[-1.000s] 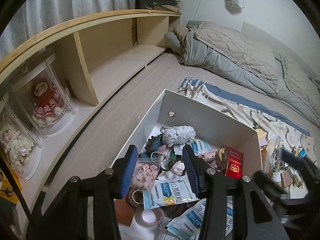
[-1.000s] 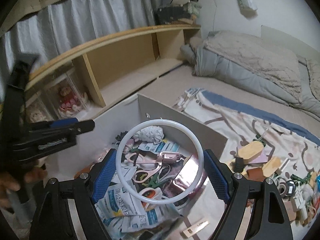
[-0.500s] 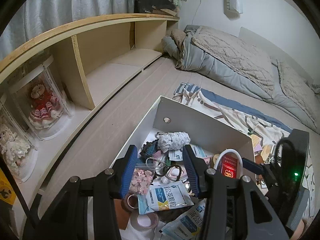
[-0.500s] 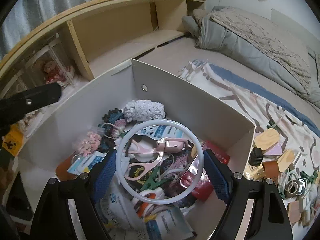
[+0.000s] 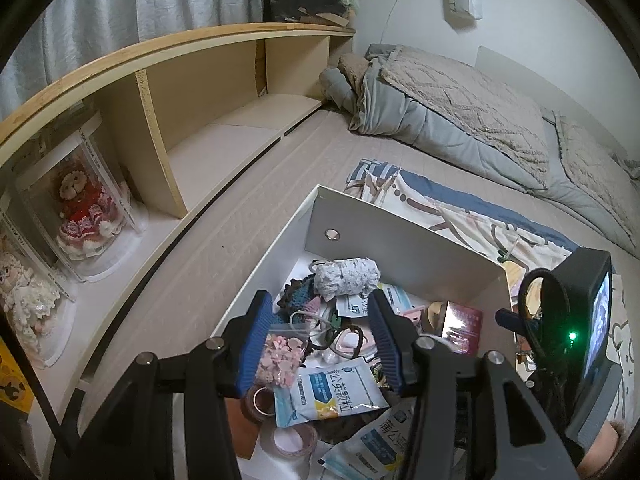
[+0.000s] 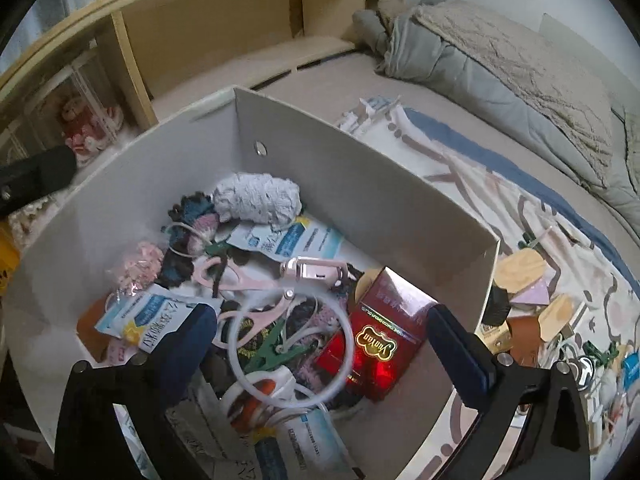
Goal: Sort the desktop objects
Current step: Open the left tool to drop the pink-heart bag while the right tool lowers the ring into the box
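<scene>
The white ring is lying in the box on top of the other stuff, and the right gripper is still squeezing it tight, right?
Not quite. The white ring does lie in the box on top of the other stuff, but the right gripper is not squeezing it. The right wrist view shows its fingers spread wide, clear of the ring on both sides.

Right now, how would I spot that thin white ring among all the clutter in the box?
Find the white box on the bed and look at its near half, between the right gripper's open fingers. The white ring lies loose on the pile, overlapping the red carton and a green clip. It is the only big, thin, empty hoop there.
</scene>
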Demonstrator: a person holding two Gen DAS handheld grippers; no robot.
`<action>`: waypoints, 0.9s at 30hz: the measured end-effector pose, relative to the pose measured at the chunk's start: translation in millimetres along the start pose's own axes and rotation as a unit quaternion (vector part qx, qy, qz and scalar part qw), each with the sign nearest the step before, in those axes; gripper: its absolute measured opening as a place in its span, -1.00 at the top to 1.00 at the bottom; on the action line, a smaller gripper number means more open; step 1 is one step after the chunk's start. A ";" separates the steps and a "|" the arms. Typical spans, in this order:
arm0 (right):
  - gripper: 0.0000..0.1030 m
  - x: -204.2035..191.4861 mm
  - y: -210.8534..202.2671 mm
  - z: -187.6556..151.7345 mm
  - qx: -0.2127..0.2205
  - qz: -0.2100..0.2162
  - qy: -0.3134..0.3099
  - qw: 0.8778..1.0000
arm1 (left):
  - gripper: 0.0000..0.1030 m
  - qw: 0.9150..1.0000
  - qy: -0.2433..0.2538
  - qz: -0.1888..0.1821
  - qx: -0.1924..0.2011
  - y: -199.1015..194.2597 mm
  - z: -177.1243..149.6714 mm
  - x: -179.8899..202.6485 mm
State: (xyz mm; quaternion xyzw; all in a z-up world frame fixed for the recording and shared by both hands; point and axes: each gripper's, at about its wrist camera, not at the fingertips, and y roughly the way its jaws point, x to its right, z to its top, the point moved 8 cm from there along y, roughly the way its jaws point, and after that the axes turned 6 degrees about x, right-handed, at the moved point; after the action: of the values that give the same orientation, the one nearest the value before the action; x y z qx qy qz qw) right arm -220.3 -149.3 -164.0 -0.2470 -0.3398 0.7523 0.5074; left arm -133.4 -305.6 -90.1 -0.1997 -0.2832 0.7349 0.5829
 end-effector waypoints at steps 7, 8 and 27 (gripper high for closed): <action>-1.00 9.4 -2.7 -1.8 0.008 -0.002 0.015 1.000 | 0.01 1.000 0.000 0.001 0.002 0.7 0.4 0.5; -1.00 10.1 -3.9 -1.5 0.011 -0.001 0.017 1.000 | 0.01 1.000 0.000 0.000 0.002 0.5 0.5 0.2; -1.00 28.2 -46.6 10.5 0.108 0.041 0.051 0.992 | -0.34 1.000 0.000 -0.008 0.014 -4.4 2.3 6.4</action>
State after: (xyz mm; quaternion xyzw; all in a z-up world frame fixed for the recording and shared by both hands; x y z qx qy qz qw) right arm -210.4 -113.9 -122.4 -0.2422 -0.2197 0.7915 0.5163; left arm -133.0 -299.0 -85.3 -0.1893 -0.2748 0.7341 0.5914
